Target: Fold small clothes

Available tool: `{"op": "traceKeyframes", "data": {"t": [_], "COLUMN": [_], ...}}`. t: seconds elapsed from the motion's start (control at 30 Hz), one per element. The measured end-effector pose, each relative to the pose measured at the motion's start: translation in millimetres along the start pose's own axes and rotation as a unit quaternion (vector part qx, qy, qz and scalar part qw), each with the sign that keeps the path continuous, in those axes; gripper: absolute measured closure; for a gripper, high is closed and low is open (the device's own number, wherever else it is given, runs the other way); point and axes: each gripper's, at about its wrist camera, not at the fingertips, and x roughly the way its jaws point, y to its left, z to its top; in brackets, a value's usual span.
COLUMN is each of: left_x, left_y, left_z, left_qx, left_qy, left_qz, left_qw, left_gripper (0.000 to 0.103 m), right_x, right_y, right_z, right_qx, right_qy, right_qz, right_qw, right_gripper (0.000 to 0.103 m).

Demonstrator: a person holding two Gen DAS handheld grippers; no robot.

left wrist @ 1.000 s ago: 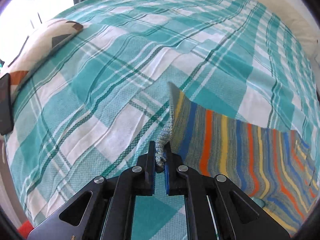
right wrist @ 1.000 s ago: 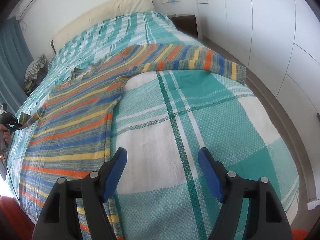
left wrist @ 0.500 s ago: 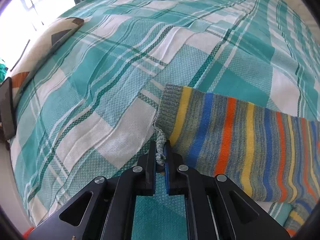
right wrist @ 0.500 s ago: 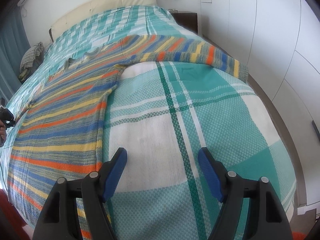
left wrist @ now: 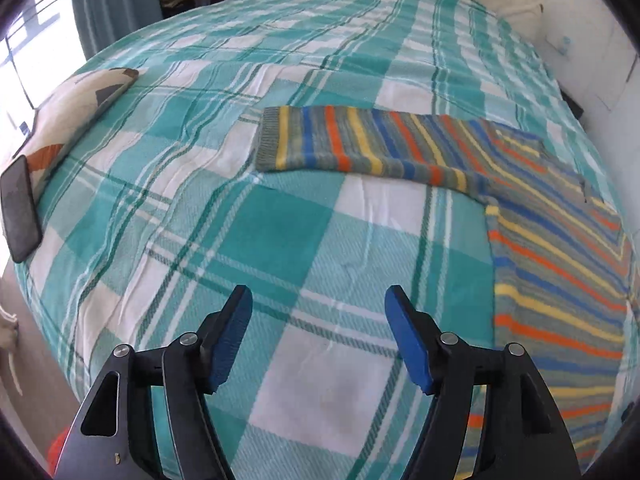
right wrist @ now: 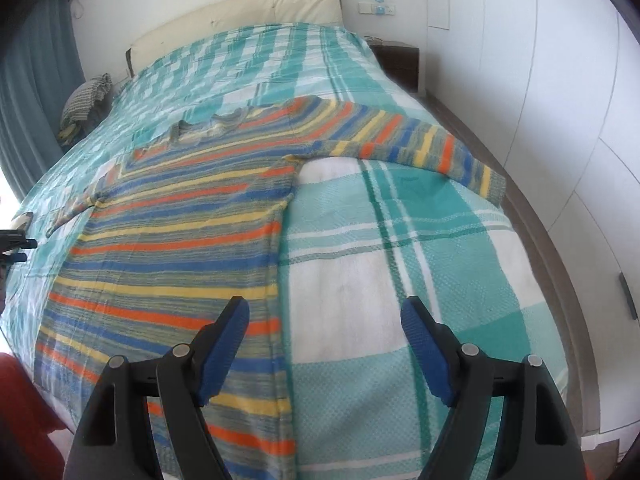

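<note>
A striped knit sweater (right wrist: 172,240) in grey, orange, blue and yellow lies spread flat on the bed. In the left wrist view its left sleeve (left wrist: 360,146) lies stretched out sideways and its body (left wrist: 560,280) fills the right side. My left gripper (left wrist: 318,336) is open and empty, held above bare bedspread well short of the sleeve cuff. My right gripper (right wrist: 326,344) is open and empty above the sweater's right side edge near the hem. The right sleeve (right wrist: 420,144) lies stretched toward the bed's right edge.
The bed has a teal and white plaid cover (left wrist: 280,240). A patterned pillow (left wrist: 76,112) and a dark phone (left wrist: 20,208) lie at its left edge. A wardrobe wall (right wrist: 560,120) and a nightstand (right wrist: 396,60) stand to the right. Folded clothes (right wrist: 86,96) lie near the headboard.
My left gripper let go of the sleeve cuff, opened and pulled back. The sleeve now lies flat, stretched out. My right gripper stayed open and shifted slightly toward the sweater.
</note>
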Motion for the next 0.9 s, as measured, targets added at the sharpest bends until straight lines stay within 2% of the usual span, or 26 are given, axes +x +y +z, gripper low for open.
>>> {"op": "traceKeyframes", "data": {"t": [0.03,0.1,0.13,0.17,0.2,0.23,0.27,0.33,0.37,0.43,0.5,0.53,0.57,0.6,0.7,0.77,0.83,0.9], "left_x": [-5,-2,6,11,5,-3,-10,-22,-30,-42,-47,-47,-46,-44,-32,-22,-14,-9], "left_y": [-14,-39,-49,-55,-57,-57,-57,-51,-44,-29,-13,-4,3,10,28,36,43,45], "left_z": [-21,-60,-79,-98,-110,-117,-121,-120,-117,-108,-97,-93,-89,-89,-93,-95,-96,-95], "left_qx": [0.023,0.073,0.102,0.131,0.152,0.173,0.196,0.209,0.199,0.161,0.109,0.082,0.057,0.035,-0.001,-0.012,-0.03,-0.039], "left_qy": [0.0,0.027,0.05,0.06,0.035,0.013,0.009,-0.003,-0.017,-0.037,-0.051,-0.056,-0.058,-0.058,-0.051,-0.03,-0.015,-0.007], "left_qz": [-0.015,-0.028,-0.02,0.007,0.026,0.043,0.061,0.073,0.071,0.054,0.046,0.045,0.048,0.051,0.076,0.095,0.096,0.102], "left_qw": [0.9996,0.9966,0.9933,0.9895,0.9873,0.9838,0.9787,0.9751,0.9774,0.9848,0.9916,0.994,0.9955,0.9963,0.9958,0.9949,0.9948,0.994], "left_gripper": [0.021,0.02,0.02,0.019,0.019,0.017,0.015,0.015,0.015,0.015,0.014,0.014,0.014,0.014,0.014,0.014,0.014,0.014], "right_x": [2,15,26,37,46,44,37,26,19,7,-4,-6,-5,2,44,74,99,111], "right_y": [16,49,64,73,78,79,78,62,47,6,-51,-83,-115,-144,-206,-224,-234,-243], "right_z": [-3,-14,-25,-36,-47,-53,-54,-47,-37,-5,35,52,64,73,68,57,49,46], "right_qx": [-0.014,-0.05,-0.071,-0.087,-0.098,-0.11,-0.118,-0.095,-0.071,-0.018,0.069,0.128,0.191,0.255,0.413,0.475,0.517,0.548], "right_qy": [0.015,0.057,0.088,0.124,0.161,0.17,0.172,0.188,0.182,0.136,0.058,0.018,-0.014,-0.032,-0.028,-0.02,-0.013,-0.039], "right_qz": [0.029,0.065,0.071,0.067,0.058,0.052,0.055,0.079,0.092,0.096,0.092,0.096,0.098,0.103,0.149,0.166,0.168,0.169], "right_qw": [0.999,0.995,0.991,0.986,0.98,0.978,0.977,0.974,0.976,0.986,0.992,0.987,0.977,0.961,0.898,0.864,0.839,0.818], "right_gripper": [0.025,0.025,0.025,0.025,0.025,0.025,0.025,0.026,0.026,0.026,0.026,0.026,0.025,0.025,0.025,0.025,0.026,0.026]}}
